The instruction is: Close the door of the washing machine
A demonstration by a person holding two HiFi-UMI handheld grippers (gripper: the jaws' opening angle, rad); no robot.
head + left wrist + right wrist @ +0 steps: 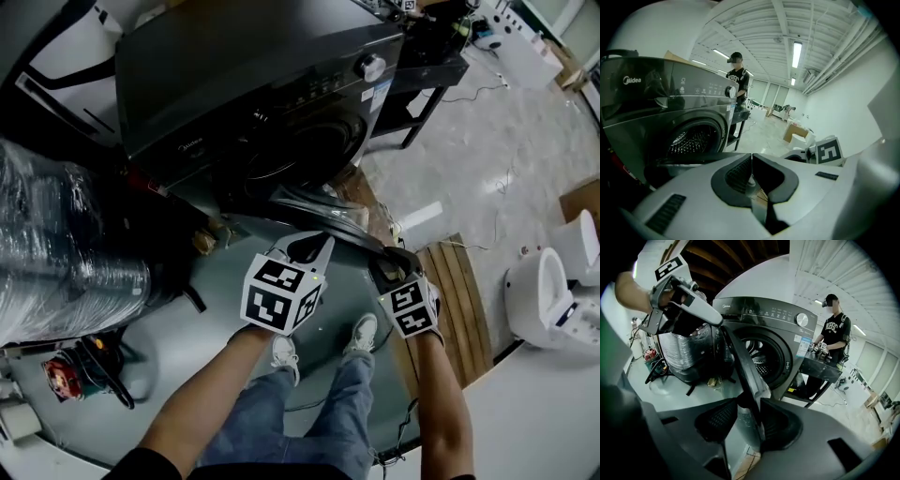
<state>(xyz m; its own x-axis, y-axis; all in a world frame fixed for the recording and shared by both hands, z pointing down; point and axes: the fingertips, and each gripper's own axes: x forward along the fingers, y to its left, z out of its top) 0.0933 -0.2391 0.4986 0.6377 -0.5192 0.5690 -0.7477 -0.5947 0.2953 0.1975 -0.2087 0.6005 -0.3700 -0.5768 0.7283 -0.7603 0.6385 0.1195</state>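
Observation:
The dark front-loading washing machine (244, 75) stands at the top of the head view with its round door (323, 220) swung out towards me. In the right gripper view the door's edge (740, 362) runs upright between the jaws of my right gripper (749, 416). Both pads sit against it, and the open drum (764, 352) lies behind. In the head view the right gripper (394, 267) is at the door's outer rim. My left gripper (309, 248) rests at the rim just left of it, its tips together and holding nothing. The left gripper (751, 159) points past the door's rim (693, 161) at the drum.
A plastic-wrapped bundle (56, 253) sits left of the machine and a black table (431, 56) right of it, where a person (834, 333) stands. A wooden pallet (459, 300) and a white toilet (553, 291) lie on the floor at right. My shoes (323, 342) are below the door.

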